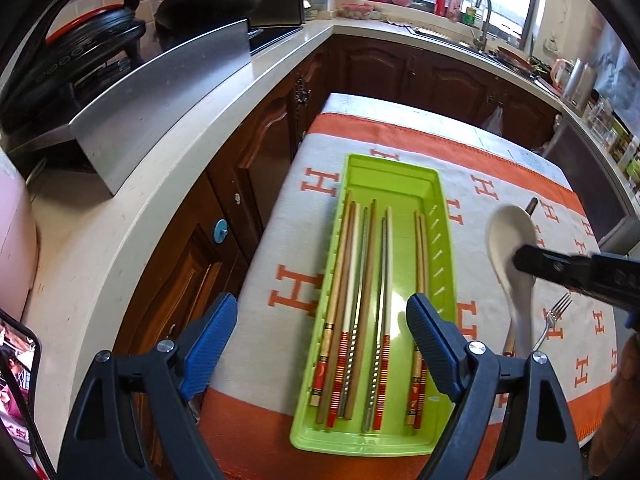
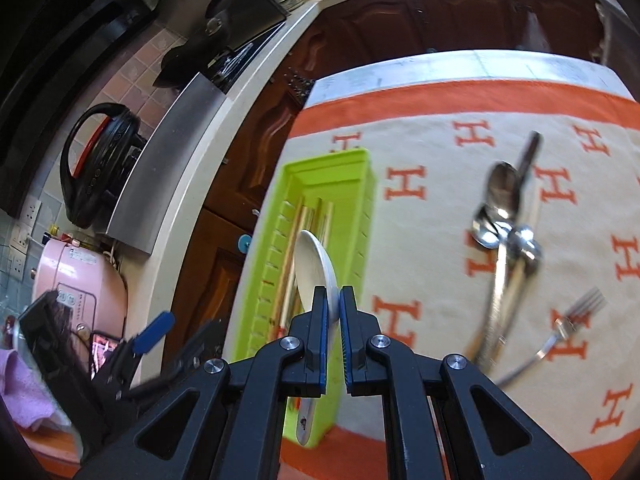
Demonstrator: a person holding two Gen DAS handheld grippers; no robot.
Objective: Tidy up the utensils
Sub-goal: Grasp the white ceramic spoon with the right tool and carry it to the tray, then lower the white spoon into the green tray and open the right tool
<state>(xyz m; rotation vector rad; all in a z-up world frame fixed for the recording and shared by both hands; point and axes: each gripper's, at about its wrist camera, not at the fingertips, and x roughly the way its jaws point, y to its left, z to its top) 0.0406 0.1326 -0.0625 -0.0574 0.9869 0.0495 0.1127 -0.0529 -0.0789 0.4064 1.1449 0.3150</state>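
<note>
My right gripper [image 2: 332,304] was clamped on the white spoon [image 2: 314,268], carrying it above the green tray [image 2: 362,200] of chopsticks [image 1: 354,280] just ahead. My left gripper [image 1: 322,328] hung wide open and empty over that tray. Next, I judged, the spoon needed lowering into the tray's free lane.

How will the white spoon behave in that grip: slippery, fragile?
The white spoon looks glazed and ceramic, so probably stiff, slick and chippable. The right tongs pinch it near the bowl, with the handle hanging below, so it may pivot.
</note>
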